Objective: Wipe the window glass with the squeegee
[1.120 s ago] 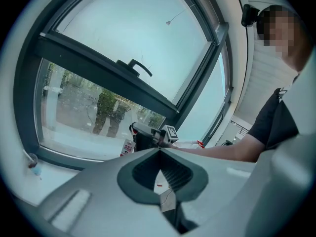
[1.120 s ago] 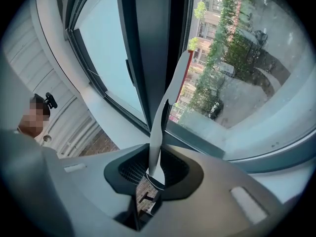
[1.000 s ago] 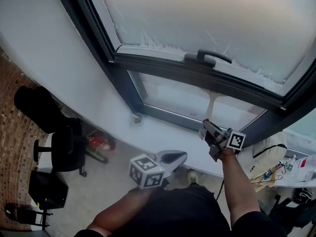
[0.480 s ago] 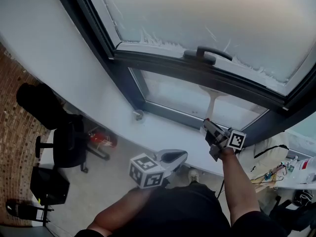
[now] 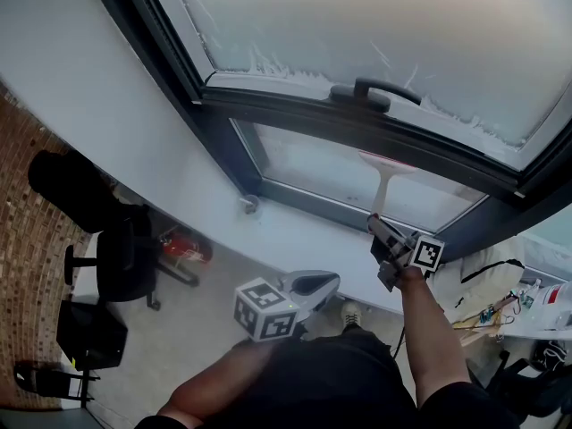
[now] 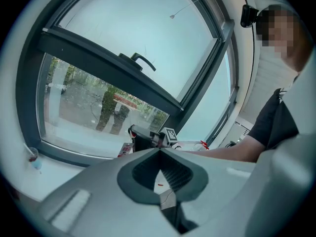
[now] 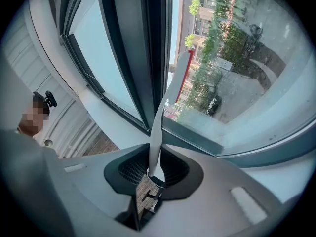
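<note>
Right gripper view: what sits between the jaws there?

The right gripper (image 7: 154, 168) is clenched on the butt end of the squeegee (image 7: 167, 100), round its pale, slim handle. The red-edged blade is up against the lower pane (image 7: 237, 83).

How do you reckon it will handle?

Light, I'd say. The handle looks thin and a little bowed, so expect some flex, and the rubber edge should be soft. Held this far from the blade, the head could twist or lift at one corner. A firm hold and even pressure into the glass seem wise. The glass itself is hard and smooth; whether it is wet I cannot tell.

And the other one?

The left gripper (image 6: 159, 153) has its jaws pressed together on nothing. It hangs low in front of the person's body, well apart from the window.

What about the room?

From the head view, the blade lies high on that pane, just under the dark crossbar (image 5: 295, 119) that carries the window handle (image 5: 374, 90). The upper pane (image 5: 357, 16) looks frosted or filmed over. A white sill (image 5: 268, 231) runs below the glass, with a small fitting (image 5: 248, 206) near its left corner. Far below on the floor (image 5: 192, 329) stand a black chair (image 5: 121, 262) and a red item (image 5: 183, 248) I can't identify. A cluttered surface (image 5: 527, 315) shows at the right edge.
</note>
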Motion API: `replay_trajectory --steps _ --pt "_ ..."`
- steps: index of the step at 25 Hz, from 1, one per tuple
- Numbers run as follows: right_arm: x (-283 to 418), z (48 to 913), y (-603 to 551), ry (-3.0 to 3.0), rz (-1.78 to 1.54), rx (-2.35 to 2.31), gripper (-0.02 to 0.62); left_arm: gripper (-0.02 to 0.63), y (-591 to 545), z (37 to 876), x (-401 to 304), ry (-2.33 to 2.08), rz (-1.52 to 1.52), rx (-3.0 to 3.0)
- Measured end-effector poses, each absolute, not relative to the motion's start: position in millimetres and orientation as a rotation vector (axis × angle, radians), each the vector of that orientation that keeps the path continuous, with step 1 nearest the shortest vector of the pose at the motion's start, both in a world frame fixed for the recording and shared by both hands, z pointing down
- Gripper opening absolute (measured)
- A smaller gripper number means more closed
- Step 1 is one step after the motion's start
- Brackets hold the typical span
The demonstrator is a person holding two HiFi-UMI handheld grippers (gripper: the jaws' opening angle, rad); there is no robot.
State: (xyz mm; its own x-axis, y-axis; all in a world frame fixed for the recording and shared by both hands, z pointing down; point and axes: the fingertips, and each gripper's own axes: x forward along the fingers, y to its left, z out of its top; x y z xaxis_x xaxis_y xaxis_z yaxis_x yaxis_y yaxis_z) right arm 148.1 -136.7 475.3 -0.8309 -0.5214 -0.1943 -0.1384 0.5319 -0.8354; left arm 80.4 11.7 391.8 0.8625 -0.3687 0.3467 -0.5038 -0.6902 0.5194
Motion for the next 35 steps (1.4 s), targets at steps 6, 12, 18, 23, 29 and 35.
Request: replay_trajectory --steps 6,12,18,23,29,35 --pt "147.1 486.5 -137.4 2.329 -1.253 -0.544 0.091 0.000 10.1 398.1 80.9 -0.623 0.299 2.391" --pt "147.5 503.0 -141.3 2.312 -1.282 -0.559 0.091 0.000 8.2 405.0 79.8 -0.621 0.311 2.374" --pt "145.4 517.6 -141.8 2.296 -1.311 -0.567 0.091 0.000 8.8 413.1 76.3 -0.620 0.321 2.351" --pt "146.7 532.0 -143.3 2.282 -1.330 -0.568 0.091 0.000 7.7 422.7 76.0 -0.619 0.328 2.324" --pt "146.9 553.2 -143.1 2.261 -1.365 -0.568 0.091 0.000 7.7 435.5 75.7 -0.615 0.346 2.293" --pt "150.0 575.1 -146.2 2.236 -1.395 -0.577 0.091 0.000 8.2 449.5 76.2 -0.616 0.354 2.258"
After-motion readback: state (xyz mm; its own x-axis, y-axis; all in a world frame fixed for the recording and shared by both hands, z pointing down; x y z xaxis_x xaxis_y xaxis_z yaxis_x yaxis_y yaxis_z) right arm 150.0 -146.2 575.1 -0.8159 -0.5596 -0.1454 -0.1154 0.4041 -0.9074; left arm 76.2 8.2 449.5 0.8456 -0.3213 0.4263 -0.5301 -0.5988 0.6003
